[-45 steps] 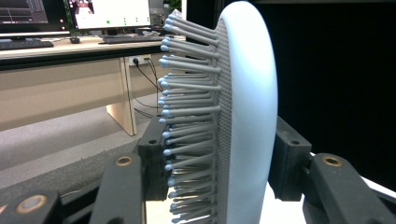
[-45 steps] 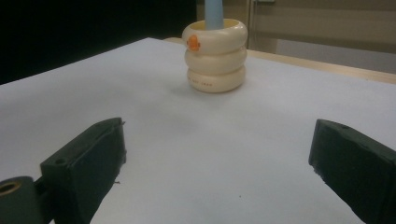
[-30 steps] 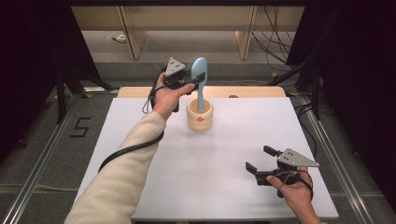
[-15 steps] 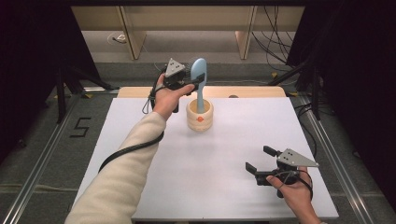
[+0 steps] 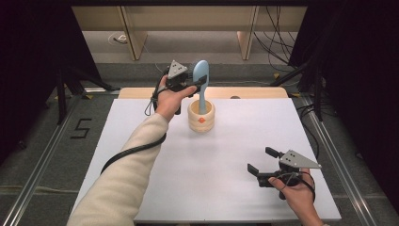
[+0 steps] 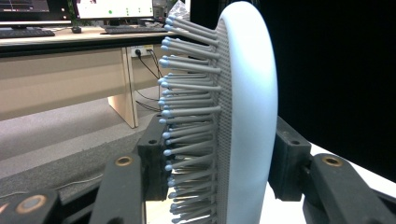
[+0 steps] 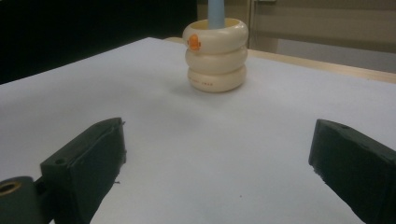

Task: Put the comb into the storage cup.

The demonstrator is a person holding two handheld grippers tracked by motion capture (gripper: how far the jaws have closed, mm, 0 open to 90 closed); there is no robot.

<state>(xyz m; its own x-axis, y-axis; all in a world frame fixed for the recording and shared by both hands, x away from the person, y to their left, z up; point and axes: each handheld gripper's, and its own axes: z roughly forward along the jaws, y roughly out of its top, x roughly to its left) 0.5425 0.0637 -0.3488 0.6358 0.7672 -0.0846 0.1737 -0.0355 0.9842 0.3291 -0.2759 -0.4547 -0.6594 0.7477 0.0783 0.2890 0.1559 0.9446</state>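
Item: hairbrush [image 5: 201, 74], pale blue, paddle type, standing handle-down in a holder [image 5: 201, 117], cream, three stacked rings with an orange mark. Location: far centre of the white table [image 5: 226, 188], at about 12 o'clock from the table's middle.

Left gripper [image 5: 187, 84]: at 9 o'clock of the brush head, jaws pinching the head across its thickness, one pad on the bristle side, the other on the smooth back.

Right gripper [image 5: 261, 160]: near edge of the table at about 5 o'clock, well apart from the holder, jaws spread, nothing between them.

Step in hand, as judged: seating the brush in the holder, or drawing it out; which of the two cannot be told. Either way the handle should travel straight along the holder's axis, the head kept upright, so the light holder is neither tipped nor dragged.

Views compared: the left gripper view gives the hairbrush [image 6: 233, 116] edge-on, with ball-tipped bristles and the grip point. The right gripper view gives the holder [image 7: 216, 53] side-on, its base flat on the table. The high view gives the layout of both hands.
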